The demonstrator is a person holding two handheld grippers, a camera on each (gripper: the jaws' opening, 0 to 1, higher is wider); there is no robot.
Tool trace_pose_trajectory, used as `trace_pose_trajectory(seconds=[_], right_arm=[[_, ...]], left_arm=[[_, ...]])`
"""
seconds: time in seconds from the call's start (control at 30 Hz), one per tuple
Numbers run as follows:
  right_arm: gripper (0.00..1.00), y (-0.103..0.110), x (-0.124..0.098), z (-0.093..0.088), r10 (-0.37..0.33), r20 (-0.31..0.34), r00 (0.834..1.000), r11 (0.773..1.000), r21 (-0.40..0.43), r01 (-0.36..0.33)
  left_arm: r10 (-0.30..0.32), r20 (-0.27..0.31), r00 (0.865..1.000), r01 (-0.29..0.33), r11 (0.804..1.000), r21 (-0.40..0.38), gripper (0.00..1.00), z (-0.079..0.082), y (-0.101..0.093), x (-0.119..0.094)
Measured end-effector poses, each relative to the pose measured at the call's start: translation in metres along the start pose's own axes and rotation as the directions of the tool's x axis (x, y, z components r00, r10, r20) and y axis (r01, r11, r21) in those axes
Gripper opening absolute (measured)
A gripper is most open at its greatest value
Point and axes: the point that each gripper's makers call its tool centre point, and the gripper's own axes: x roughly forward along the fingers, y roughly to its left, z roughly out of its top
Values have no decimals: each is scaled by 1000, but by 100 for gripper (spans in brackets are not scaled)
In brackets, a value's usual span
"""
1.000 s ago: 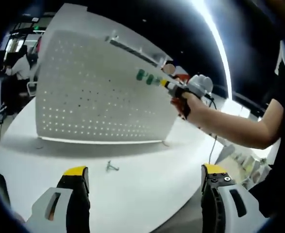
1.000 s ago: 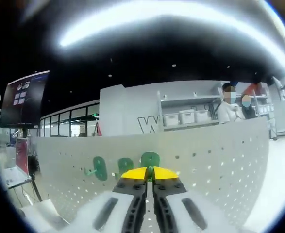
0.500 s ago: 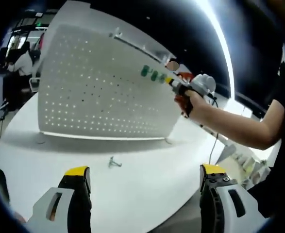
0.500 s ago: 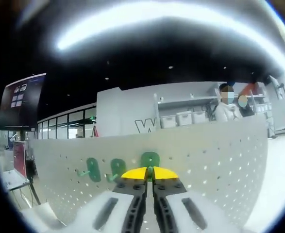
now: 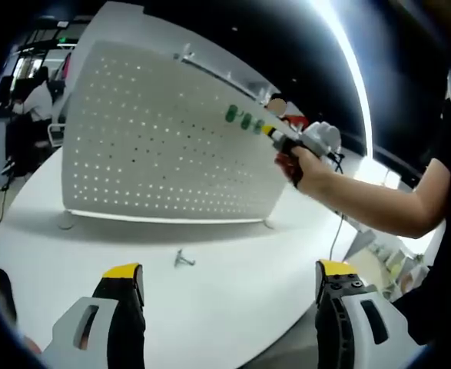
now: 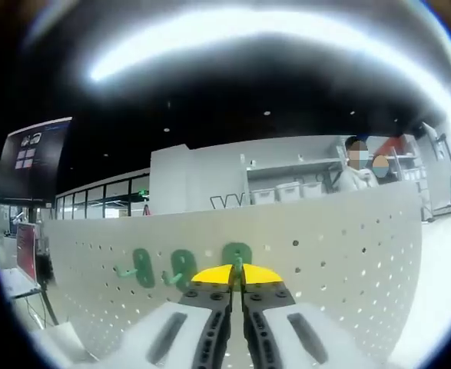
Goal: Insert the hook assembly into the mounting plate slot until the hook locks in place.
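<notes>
1. White perforated mounting plate (image 5: 164, 146) is the big landmark here, standing upright on the round white table (image 5: 233, 300). Everything below is placed relative to it. In the right gripper view it runs across the lower half as a pale wall of holes (image 6: 348, 261).

2. Right gripper (image 6: 237, 270) sits hard up against the face of the plate, near its top edge; in the left gripper view it's at the plate's upper right corner (image 5: 270, 131), held in the person's hand (image 5: 302, 161). Its yellow-tipped jaws are pinched together on a green hook (image 6: 237, 252), whose green backplate pokes up just above the tips, against the plate.

3. Left gripper (image 5: 229, 277) hangs well back from the plate, low over the table, jaws spread wide, carrying nothing.

4. Two more green hooks (image 6: 160, 265) are already hanging on the plate, in a row just beside the gripped one. So my read is two done, third in progress.

5. One small metal hook (image 5: 183, 260) lies loose on the table in front of the plate's bottom edge, untouched.

6. Can't tell whether the gripped hook has actually seated in its slot. I'd guess it needs a final push before letting go.
</notes>
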Motion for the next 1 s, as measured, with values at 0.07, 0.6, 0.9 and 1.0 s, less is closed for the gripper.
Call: trace_pose_trajectory(seconds=[0.07,0.6,0.9,1.0], right_arm=[[0,0,1,0,7,-36,999,999,-48,-9],[0,-4,12,1,12,-104,994,1000,2,-11],[0,1,7,15,30,2,1000,1000,-3,-30],[0,0,9,17,35,13,999,999,-11,-34]], left_arm=[[-1,0,1000,1,1000,-1,93,0,0,0],[6,3,1000,-6,1000,-12,91,-4,4,-4],[10,5,1000,-10,1000,-13,90,-4,5,-5],[13,6,1000,-13,1000,-15,90,-4,6,-5]])
